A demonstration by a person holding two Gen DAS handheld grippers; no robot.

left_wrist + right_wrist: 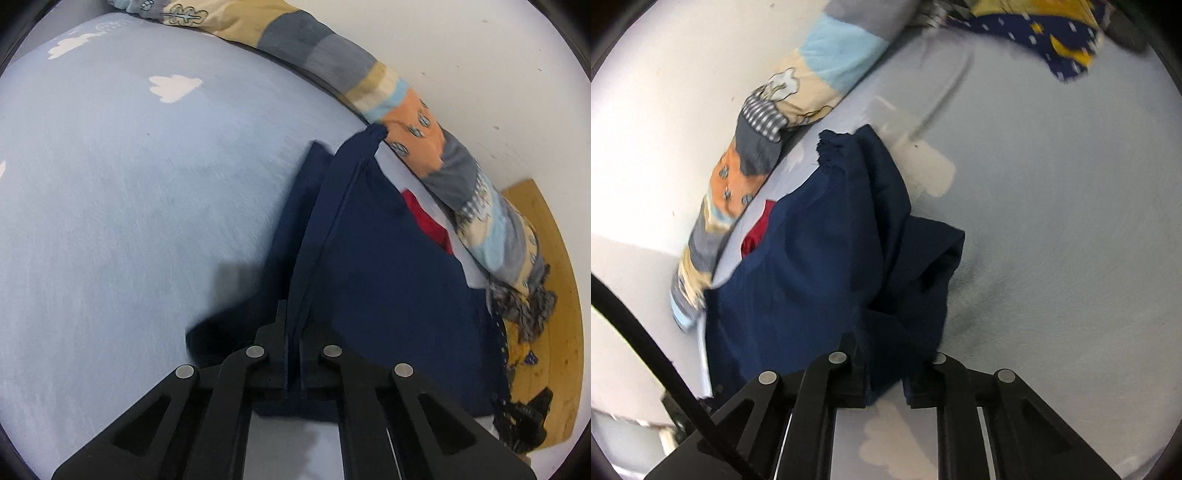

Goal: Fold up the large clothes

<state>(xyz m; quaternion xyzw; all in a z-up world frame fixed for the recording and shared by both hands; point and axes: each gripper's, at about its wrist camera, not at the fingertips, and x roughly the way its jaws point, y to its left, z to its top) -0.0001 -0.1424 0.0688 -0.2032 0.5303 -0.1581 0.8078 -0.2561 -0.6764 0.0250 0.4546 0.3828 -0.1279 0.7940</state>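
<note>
A large navy blue garment (pixel 388 280) lies on the pale blue bed sheet (pixel 129 203), with a red patch (pixel 424 218) showing at its far edge. My left gripper (pixel 293 354) is shut on a raised fold of the navy garment, which runs taut away from the fingers. In the right wrist view the same navy garment (pixel 820 266) is bunched and lifted. My right gripper (pixel 886 373) is shut on a bunch of its cloth, which hides the fingertips. The red patch (pixel 757 236) shows at its left edge.
A rolled patchwork quilt (pixel 332 62) lies along the white wall (pixel 498 74) behind the garment; it also shows in the right wrist view (pixel 768 122). A navy and yellow star-print cloth (pixel 1052 40) lies at the far end. A wooden floor (pixel 554 295) shows at right. A black cable (pixel 653 350) crosses the lower left.
</note>
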